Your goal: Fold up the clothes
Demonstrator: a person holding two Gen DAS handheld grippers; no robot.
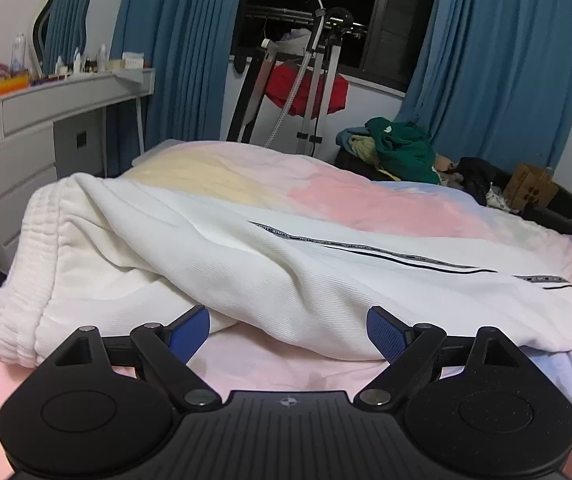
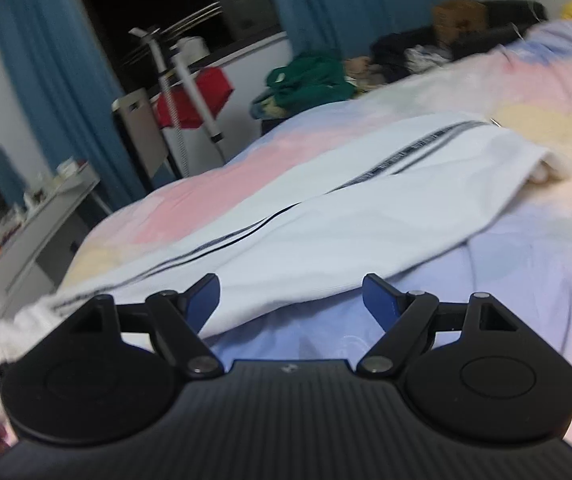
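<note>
White trousers (image 1: 214, 248) with a black side stripe (image 1: 390, 254) lie across the pastel bedspread (image 1: 366, 200), the ribbed waistband (image 1: 26, 264) at the left. My left gripper (image 1: 288, 330) is open just in front of the trousers' near edge, near the waist end, with nothing between its blue pads (image 1: 188, 330). In the right wrist view the same trousers (image 2: 326, 216) stretch up to the right, the leg end (image 2: 534, 160) far away. My right gripper (image 2: 291, 300) is open at the near hem of the cloth, gripping nothing.
A white dresser (image 1: 46, 128) with bottles stands left of the bed. Behind the bed are a clothes rack (image 1: 318, 80) with a red garment, blue curtains (image 1: 182, 48), and a pile of green clothes (image 1: 402, 148). A cardboard box (image 1: 530, 186) sits at the back right.
</note>
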